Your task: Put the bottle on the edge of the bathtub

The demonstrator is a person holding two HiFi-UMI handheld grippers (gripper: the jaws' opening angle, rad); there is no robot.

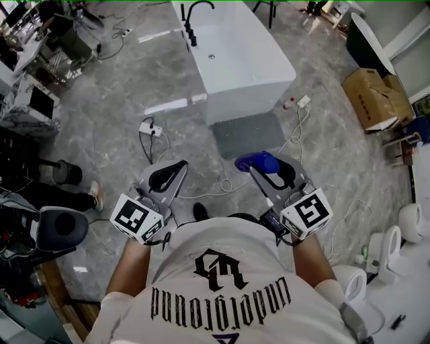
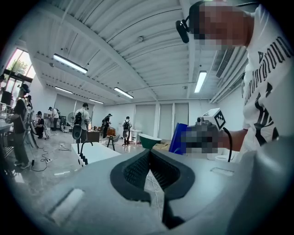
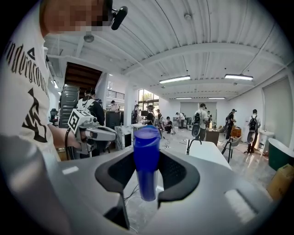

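Note:
A blue bottle [image 1: 257, 162] stands upright between the jaws of my right gripper [image 1: 267, 166], which is shut on its body [image 3: 147, 160] and held in the air at waist height. My left gripper [image 1: 169, 176] hangs level with it to the left, shut with nothing in it, its jaw tips touching [image 2: 149, 154]. The white bathtub [image 1: 235, 64] with a black faucet [image 1: 191, 20] stands on the floor well ahead of both grippers. From the left gripper view the bottle [image 2: 178, 137] shows off to the right.
A grey mat [image 1: 248, 132] lies before the tub's near end. A power strip [image 1: 151, 128] and cables trail over the marble floor. Cardboard boxes [image 1: 373, 97] sit at the right, toilets [image 1: 406, 225] at lower right, a chair [image 1: 60, 228] at left.

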